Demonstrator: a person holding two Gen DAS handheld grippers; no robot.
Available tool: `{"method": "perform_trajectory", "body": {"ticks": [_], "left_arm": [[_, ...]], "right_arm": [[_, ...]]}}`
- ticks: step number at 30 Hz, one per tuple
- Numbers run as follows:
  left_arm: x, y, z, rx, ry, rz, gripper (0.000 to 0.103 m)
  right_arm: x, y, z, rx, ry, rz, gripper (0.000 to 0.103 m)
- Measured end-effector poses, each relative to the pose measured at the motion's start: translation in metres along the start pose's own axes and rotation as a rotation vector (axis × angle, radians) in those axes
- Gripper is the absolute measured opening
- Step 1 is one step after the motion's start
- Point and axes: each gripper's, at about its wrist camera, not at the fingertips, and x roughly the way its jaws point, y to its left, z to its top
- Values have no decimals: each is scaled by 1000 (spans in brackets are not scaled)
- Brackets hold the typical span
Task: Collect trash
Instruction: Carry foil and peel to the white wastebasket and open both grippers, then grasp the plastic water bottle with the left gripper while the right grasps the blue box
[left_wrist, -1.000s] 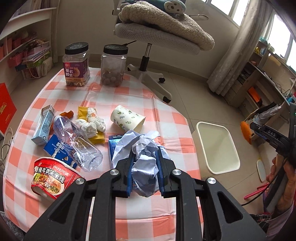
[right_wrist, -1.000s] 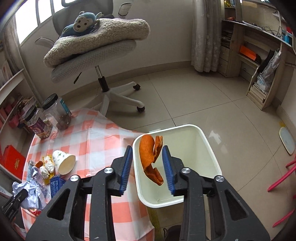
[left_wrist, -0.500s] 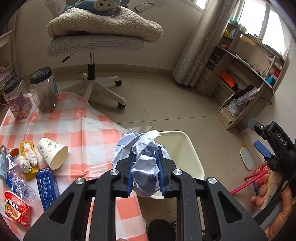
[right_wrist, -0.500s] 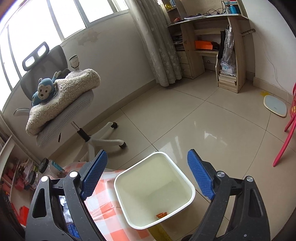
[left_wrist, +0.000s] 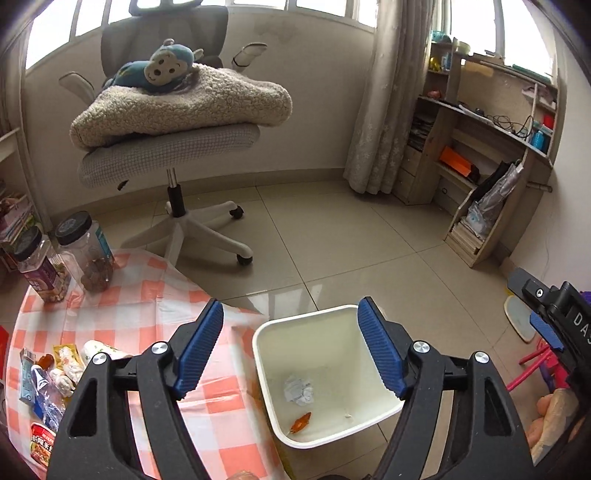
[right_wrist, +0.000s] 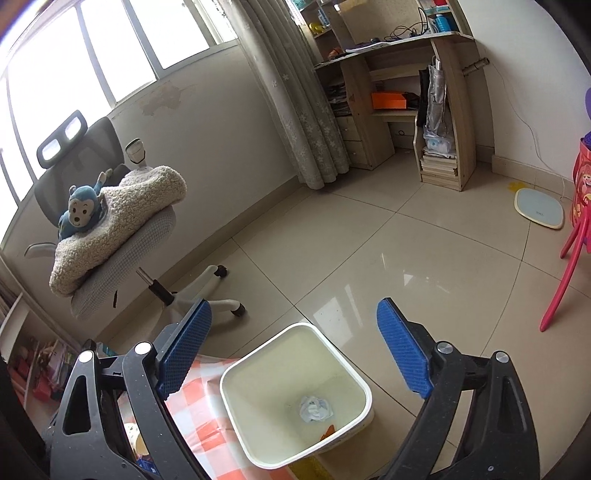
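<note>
Between your left gripper's (left_wrist: 290, 347) blue ribbed pads (left_wrist: 199, 350) nothing is held; the jaws stand wide apart and have just been opening. Below and beyond them sits the white rectangular plastic bin (left_wrist: 258, 354) on the tiled floor, just beside the table edge. At the bin's bottom lies the crumpled pale-blue paper wad (left_wrist: 298, 390), well apart from your fingers, with the small orange peel scrap (left_wrist: 301, 422) near it toward the closer wall.

Your right gripper (right_wrist: 291, 350) is also spread wide with nothing between its blue pads (right_wrist: 402, 354), jaws just been opening too. It hangs above the same bin (right_wrist: 354, 376); the paper wad (right_wrist: 316, 408) and a bit of the orange scrap (right_wrist: 328, 430) show on the bin floor below.

Left of the bin, the table with orange-and-white checked cloth (left_wrist: 147, 302) carries trash: clear crushed plastic bottle (left_wrist: 46, 402), white patterned paper cup (left_wrist: 101, 350) lying on its side, yellow snack wrapper (left_wrist: 61, 350), blue carton (left_wrist: 26, 376), red noodle bowl (left_wrist: 42, 448) at the near edge. Two black-lidded clear jars (left_wrist: 83, 254) stand upright at the far side. Beyond the table, grey office chair (left_wrist: 170, 147) with fleece blanket and blue monkey plush (left_wrist: 162, 68).
</note>
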Motion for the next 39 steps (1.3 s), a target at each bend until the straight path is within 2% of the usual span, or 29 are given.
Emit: {"method": "perform_trajectory", "body": {"ticks": [2,3,5,9,16,23,27,32,34,36,39], "left_arm": [[-18,12,-3,-10,-81,95,91],[-25,19,-4,-14,-117,138,92],[-39,32,-7,-15,-165,200,93],[-57,59,-15,-25,-226,290,96],[-72,105,-29,-39,-252,365,96],[-79,161,-45,-90,-240,441,96],[-69,203,-58,-130,-165,500,96],[-44,274,-69,-199,62,538,96],[-32,308,-79,-249,178,560,96],[-19,348,-95,-330,310,538,96],[-9,405,-125,-541,443,451,96]], "right_arm": [[-3,15,-6,-65,-25,-15,94],[-5,24,-10,-103,-41,-25,97],[-9,44,-19,-187,-73,-51,96],[-18,79,-37,-304,-129,-49,96],[-30,128,-66,-396,-184,4,96],[-29,180,-97,-481,-156,68,96],[-23,213,-121,-543,-115,104,96],[-11,252,-156,-601,-31,156,96],[-5,265,-169,-622,21,186,96],[3,277,-182,-640,83,211,96],[13,289,-201,-658,153,225,96]]}}
